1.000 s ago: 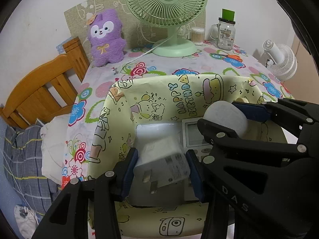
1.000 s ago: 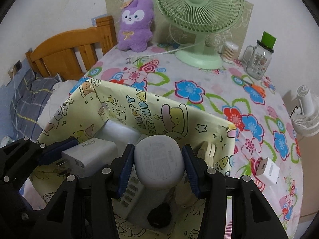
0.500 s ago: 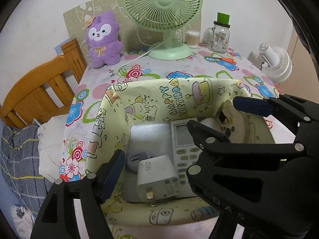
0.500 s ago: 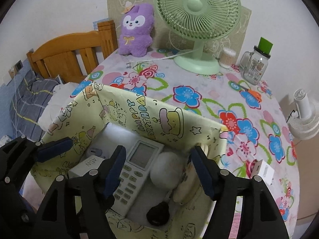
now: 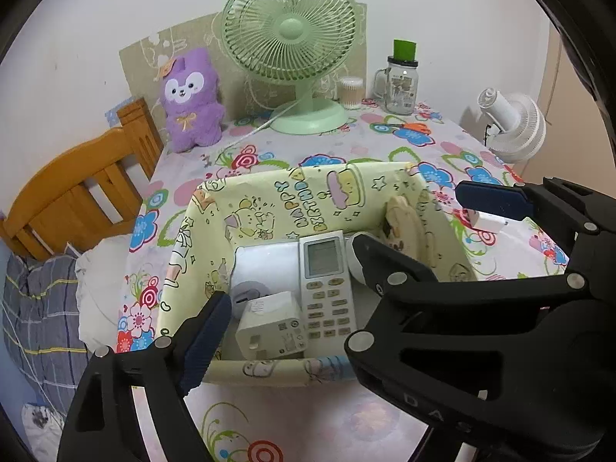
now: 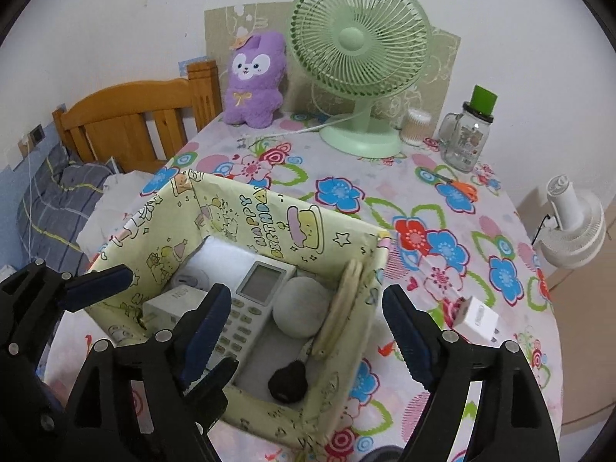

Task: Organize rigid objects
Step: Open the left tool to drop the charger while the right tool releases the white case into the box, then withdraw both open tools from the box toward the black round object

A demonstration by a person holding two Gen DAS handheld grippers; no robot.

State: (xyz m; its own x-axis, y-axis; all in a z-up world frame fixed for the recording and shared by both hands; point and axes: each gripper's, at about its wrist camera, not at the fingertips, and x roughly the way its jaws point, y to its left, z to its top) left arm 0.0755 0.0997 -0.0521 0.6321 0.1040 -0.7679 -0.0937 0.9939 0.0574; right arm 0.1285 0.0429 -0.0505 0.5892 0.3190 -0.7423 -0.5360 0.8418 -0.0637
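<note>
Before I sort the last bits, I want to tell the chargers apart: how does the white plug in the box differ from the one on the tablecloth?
The plug in the box lies inside the yellow box, beside the remote; the plug on the tablecloth lies outside, to the box's right. The boxed one looks bulkier and blockier, the loose one slimmer. Both are white, and neither is held.

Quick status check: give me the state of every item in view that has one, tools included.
Left tool: opening, empty.
Right tool: opening, empty.
Yellow box: open-topped, holding items.
Remote: flat in box.
White adapter: lying in box.
Round white puck: in box.
White charger: outside, on tablecloth.
</note>
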